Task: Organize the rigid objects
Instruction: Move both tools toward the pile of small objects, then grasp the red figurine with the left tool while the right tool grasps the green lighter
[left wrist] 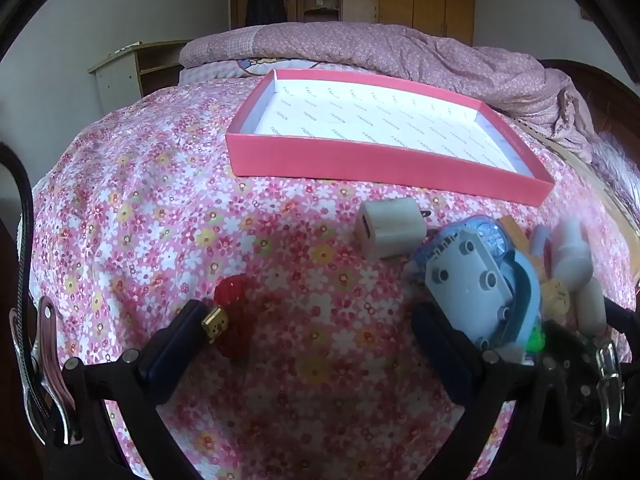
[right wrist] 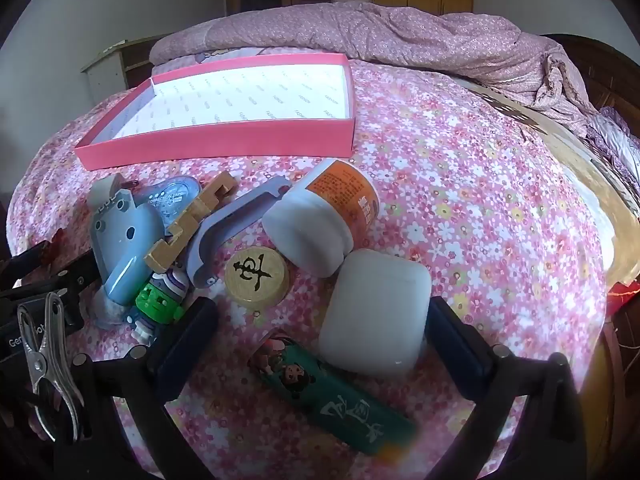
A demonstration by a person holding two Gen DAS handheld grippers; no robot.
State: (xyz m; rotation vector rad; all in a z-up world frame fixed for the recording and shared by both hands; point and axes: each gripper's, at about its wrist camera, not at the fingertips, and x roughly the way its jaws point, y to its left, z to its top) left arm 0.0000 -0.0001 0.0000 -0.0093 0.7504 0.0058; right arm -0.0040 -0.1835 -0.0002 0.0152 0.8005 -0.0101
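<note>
A shallow pink box [left wrist: 380, 164] with a white printed floor lies on the flowered bedspread, with nothing in it. My left gripper [left wrist: 316, 332] hangs open over the bedspread; a red beaded charm [left wrist: 234, 316] with a gold clasp lies just inside its left finger [left wrist: 188, 336]. A white charger cube [left wrist: 390, 232] and a grey-blue toy block [left wrist: 476, 280] sit by the right finger. My right gripper [right wrist: 320, 340] is open too. A white earbud case [right wrist: 376, 312] and a green lighter [right wrist: 332, 392] lie between its fingers, untouched.
Ahead of the right gripper lie a wooden chess disc [right wrist: 256, 276], an orange bottle [right wrist: 324, 220] with a white cap, a wooden puzzle piece [right wrist: 192, 220], a green toy figure [right wrist: 160, 300] and the pink box [right wrist: 224, 136]. A rumpled quilt [left wrist: 400, 52] lies behind.
</note>
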